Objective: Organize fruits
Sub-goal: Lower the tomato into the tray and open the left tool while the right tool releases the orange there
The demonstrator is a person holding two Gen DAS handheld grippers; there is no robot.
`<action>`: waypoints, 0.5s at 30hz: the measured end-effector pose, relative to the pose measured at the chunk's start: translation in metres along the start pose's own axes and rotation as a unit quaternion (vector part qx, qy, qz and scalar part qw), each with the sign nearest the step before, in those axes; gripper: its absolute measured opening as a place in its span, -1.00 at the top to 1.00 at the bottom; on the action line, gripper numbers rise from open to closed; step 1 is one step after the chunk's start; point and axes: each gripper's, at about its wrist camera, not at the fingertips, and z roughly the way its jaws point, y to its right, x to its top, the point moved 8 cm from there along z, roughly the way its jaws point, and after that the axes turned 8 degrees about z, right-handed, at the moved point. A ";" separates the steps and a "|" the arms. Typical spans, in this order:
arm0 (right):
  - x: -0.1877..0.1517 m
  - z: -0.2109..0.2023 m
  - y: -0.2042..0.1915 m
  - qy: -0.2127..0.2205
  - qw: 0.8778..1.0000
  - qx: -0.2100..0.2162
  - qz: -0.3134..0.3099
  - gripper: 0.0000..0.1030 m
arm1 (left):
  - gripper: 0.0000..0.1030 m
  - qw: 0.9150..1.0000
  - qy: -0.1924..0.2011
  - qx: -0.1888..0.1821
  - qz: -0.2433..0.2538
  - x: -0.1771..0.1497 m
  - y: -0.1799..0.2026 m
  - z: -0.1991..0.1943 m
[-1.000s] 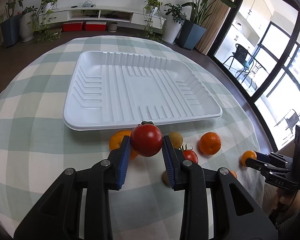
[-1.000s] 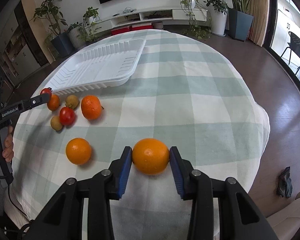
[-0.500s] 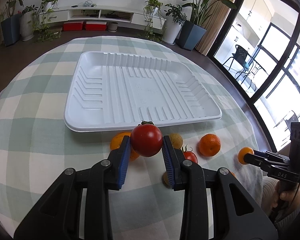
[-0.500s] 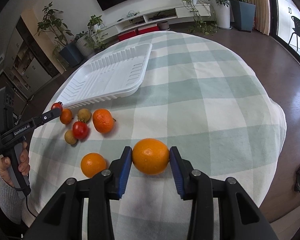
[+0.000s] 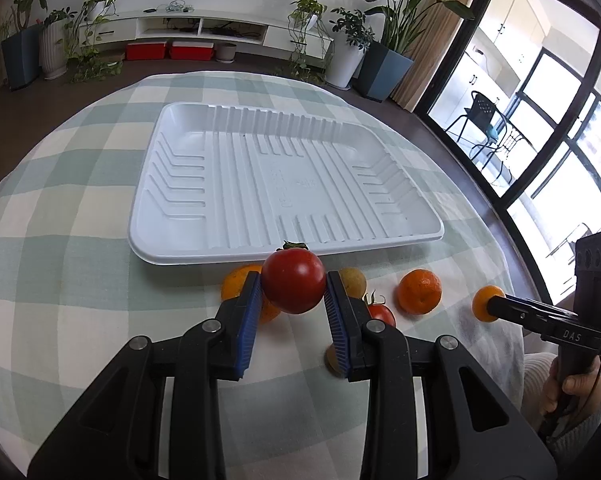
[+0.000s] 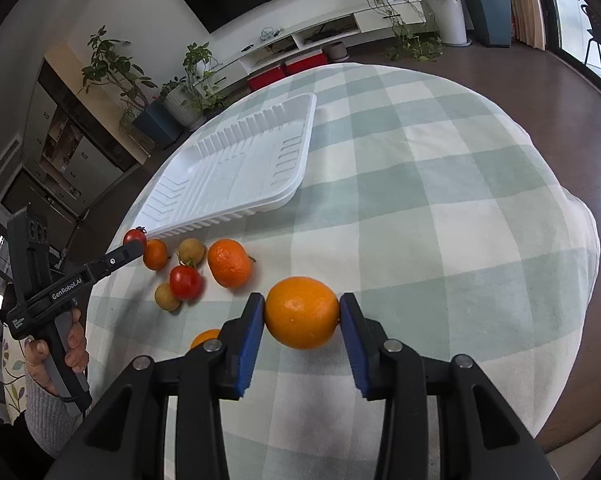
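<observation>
While the left gripper point(image 5: 293, 300) is clamping its tomato point(image 5: 293, 286), the right gripper point(image 6: 302, 320), gripping an orange point(image 6: 302, 312), is swinging toward the empty tray point(image 5: 284, 184).

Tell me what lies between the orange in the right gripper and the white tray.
In the right wrist view, only bare checked tablecloth separates the orange from the white tray; the loose fruit sits off to the left.

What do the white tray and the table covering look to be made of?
White tray: looks like thin moulded plastic or foam, smooth with a slight sheen; pressed ribs line its floor and walls, and the rim is thin. Which of the two is unclear.
Table covering: woven fabric, matte, green and cream checks; it drapes and creases over the table edge.
</observation>
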 end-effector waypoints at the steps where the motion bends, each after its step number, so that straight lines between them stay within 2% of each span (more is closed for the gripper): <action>1: 0.001 0.000 -0.001 0.000 1.000 0.003 0.001 0.19 | 0.42 1.000 0.000 0.000 0.000 0.000 0.000 0.000; 15: 0.034 0.009 -0.023 0.010 0.998 0.060 0.018 0.19 | 0.42 1.000 0.002 -0.001 -0.001 0.005 -0.002 -0.001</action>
